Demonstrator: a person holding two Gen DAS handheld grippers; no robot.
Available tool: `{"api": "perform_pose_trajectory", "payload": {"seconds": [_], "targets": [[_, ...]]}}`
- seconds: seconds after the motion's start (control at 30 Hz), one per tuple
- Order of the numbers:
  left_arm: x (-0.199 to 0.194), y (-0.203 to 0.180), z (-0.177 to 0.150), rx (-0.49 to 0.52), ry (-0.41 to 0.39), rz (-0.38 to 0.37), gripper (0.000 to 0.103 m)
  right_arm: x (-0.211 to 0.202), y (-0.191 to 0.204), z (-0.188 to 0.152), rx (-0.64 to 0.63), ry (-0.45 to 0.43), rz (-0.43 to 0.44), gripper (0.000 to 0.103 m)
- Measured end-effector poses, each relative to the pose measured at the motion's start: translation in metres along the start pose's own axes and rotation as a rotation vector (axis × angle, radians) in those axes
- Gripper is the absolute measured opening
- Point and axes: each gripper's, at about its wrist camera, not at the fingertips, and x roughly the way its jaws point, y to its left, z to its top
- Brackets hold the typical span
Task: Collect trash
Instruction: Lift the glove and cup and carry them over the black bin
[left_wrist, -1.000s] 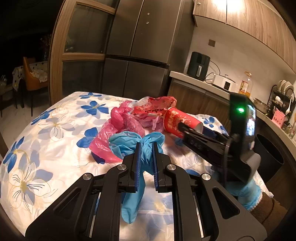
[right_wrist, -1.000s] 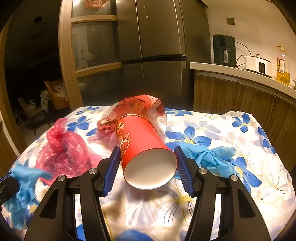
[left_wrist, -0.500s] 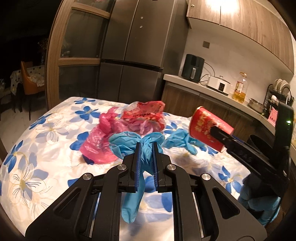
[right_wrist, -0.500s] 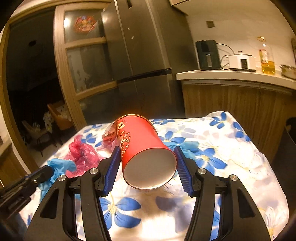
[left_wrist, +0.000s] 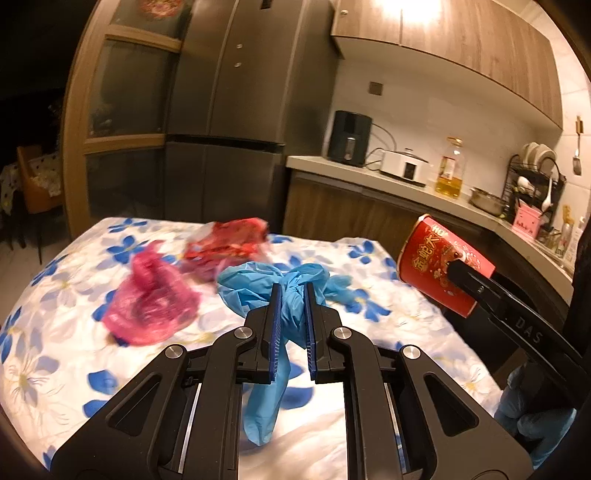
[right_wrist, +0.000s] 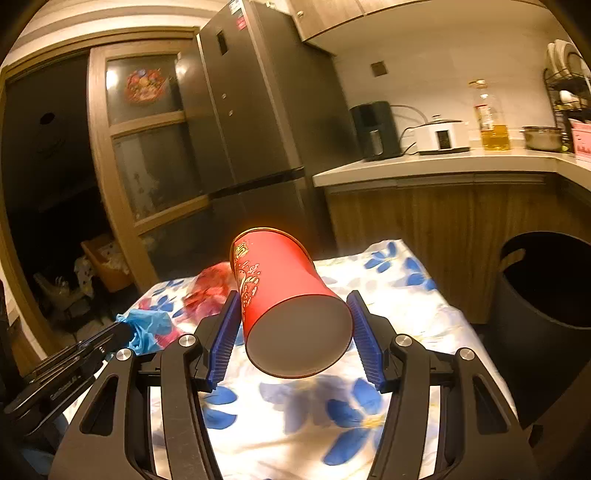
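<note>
My left gripper (left_wrist: 291, 291) is shut on a crumpled blue glove (left_wrist: 269, 284), which hangs down between its blue pads above the flowered tablecloth (left_wrist: 66, 354). A red paper cup (right_wrist: 288, 302) with gold print lies sideways in my right gripper (right_wrist: 291, 314), base toward the camera, both pads pressed on its sides; the same red paper cup (left_wrist: 439, 266) shows at the right of the left wrist view, held off the table's right edge. A pink plastic bag (left_wrist: 151, 299) and a red wrapper (left_wrist: 225, 247) lie on the cloth. A black bin (right_wrist: 546, 295) stands open right of the table.
A tall grey fridge (left_wrist: 221, 110) stands behind the table. A wooden counter (right_wrist: 436, 166) carries an air fryer (right_wrist: 376, 129), a white cooker (right_wrist: 439, 133) and an oil bottle (right_wrist: 493, 118). A gloved hand (left_wrist: 535, 424) holds the right gripper. A dark doorway lies far left.
Both grippers have lifted and swung to the right with their loads. The cup has left the table top and now hangs near the bin. A second blue glove on the cloth has come into view.
</note>
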Motion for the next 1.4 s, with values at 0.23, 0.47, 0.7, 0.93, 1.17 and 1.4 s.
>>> {"api": "perform_pose_trajectory", "payload": {"seconds": [0.23,0.47,0.7,0.93,1.17,1.4], "targets": [[0.015,-0.042,0.011,0.045,-0.007,-0.072,0.011,-0.021,-0.03,0.009,0.029,-0.048,-0.062,0.057],[0.029,-0.087,0.022,0.092,-0.023,-0.142,0.011,-0.039,-0.063,0.02,0.056,-0.098,-0.142,0.057],[0.042,-0.143,0.032,0.141,-0.042,-0.237,0.011,-0.061,-0.102,0.031,0.101,-0.159,-0.229,0.057],[0.054,-0.207,0.04,0.195,-0.065,-0.341,0.011,-0.082,-0.143,0.044,0.16,-0.223,-0.325,0.057],[0.07,-0.259,0.041,0.236,-0.066,-0.413,0.011,-0.09,-0.17,0.051,0.188,-0.258,-0.385,0.057],[0.089,-0.292,0.036,0.268,-0.047,-0.456,0.011,-0.093,-0.194,0.048,0.224,-0.264,-0.409,0.057]]}}
